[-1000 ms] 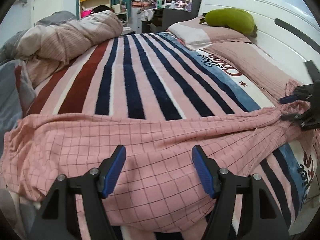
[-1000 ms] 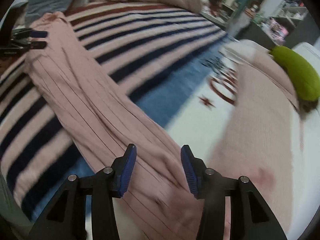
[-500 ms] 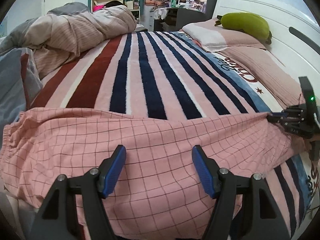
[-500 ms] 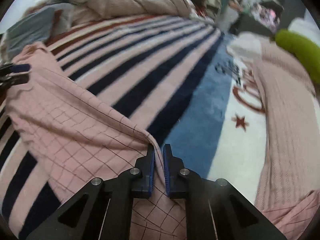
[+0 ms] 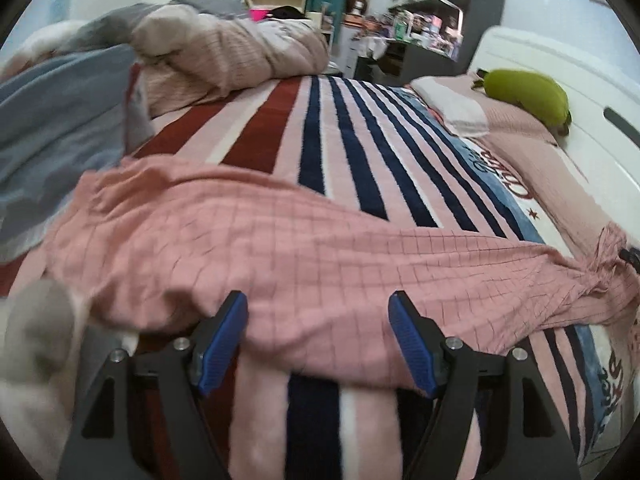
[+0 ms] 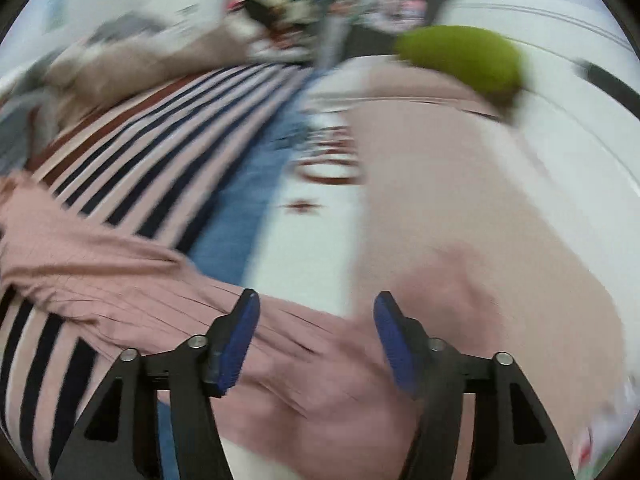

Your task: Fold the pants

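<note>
**Left wrist view: pants spread across striped blanket, both grippers apart**

Surroundings. The left wrist view shows a striped blanket [image 5: 344,152] covering the bed. A bundled quilt [image 5: 232,56] sits at the upper left of the frame. A green plush toy [image 5: 528,94] rests on a pink pillow [image 5: 516,128] at the upper right, against a white headboard [image 5: 560,64]. Cluttered shelves [image 5: 420,12] stand at the top centre. Their contents are too small to identify.

Task item. The pink checked pants [image 5: 304,252] lie across the blanket from the left edge to the right edge of the frame, bunched at the right end.

Left gripper [image 5: 318,340]. The jaws stand apart and are opening. The near edge of the pants lies between the blue pads [image 5: 220,344], which do not press on it.

Right gripper [image 6: 316,338]. The right wrist view is heavily blurred. The jaws stand apart and are opening. The pants [image 6: 120,280] run from the left edge of the frame to the area between the fingers, unclamped.
</note>
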Action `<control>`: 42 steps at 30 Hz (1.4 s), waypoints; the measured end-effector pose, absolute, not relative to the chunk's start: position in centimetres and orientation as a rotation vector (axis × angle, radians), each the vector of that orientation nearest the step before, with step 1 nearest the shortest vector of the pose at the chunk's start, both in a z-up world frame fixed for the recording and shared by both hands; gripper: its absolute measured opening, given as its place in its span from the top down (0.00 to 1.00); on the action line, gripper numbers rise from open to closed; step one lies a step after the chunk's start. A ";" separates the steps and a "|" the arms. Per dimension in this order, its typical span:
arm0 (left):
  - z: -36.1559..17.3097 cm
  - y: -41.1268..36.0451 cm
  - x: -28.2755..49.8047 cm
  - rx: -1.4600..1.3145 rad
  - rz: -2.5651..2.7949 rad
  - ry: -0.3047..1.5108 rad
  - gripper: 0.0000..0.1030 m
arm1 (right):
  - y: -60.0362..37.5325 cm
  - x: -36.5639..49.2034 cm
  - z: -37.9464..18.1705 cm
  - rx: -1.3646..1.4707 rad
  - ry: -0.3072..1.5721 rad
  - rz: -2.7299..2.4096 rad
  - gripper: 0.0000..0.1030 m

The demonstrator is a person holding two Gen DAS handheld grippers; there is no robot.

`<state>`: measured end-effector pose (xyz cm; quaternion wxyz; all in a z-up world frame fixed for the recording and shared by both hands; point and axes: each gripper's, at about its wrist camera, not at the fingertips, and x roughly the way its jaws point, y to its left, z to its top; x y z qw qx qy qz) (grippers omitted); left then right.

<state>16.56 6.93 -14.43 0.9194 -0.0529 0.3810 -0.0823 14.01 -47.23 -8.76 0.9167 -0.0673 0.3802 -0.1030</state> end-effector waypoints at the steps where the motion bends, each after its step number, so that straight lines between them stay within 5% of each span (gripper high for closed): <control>1: -14.5 7.1 16.1 -0.122 -0.172 0.784 0.32 | -48.1 12.7 -8.4 -0.136 0.769 -0.273 0.33; 4: -14.8 7.1 15.4 -0.147 -0.186 0.781 0.32 | -49.9 10.3 -8.9 -0.135 0.807 -0.359 0.22; 10: -14.9 7.0 15.4 -0.178 -0.209 0.781 0.32 | -49.5 12.0 -11.4 -0.146 0.860 -0.301 0.27; 12: -15.0 7.0 15.4 -0.181 -0.214 0.779 0.32 | -48.3 12.9 -12.0 -0.252 0.853 -0.325 0.54; 13: -15.0 7.0 15.5 -0.184 -0.216 0.779 0.32 | -48.3 13.4 -11.9 -0.256 0.851 -0.334 0.80; 14: -15.0 7.0 15.6 -0.187 -0.216 0.779 0.32 | -48.5 13.7 -11.8 -0.227 0.859 -0.312 0.93; 31: -12.9 8.1 14.5 -0.237 -0.298 0.701 0.32 | -49.2 10.9 0.1 -0.236 0.755 -0.437 0.97; 42: -11.9 9.4 13.2 -0.244 -0.317 0.670 0.32 | -47.7 8.1 1.4 -0.137 0.824 -0.404 0.97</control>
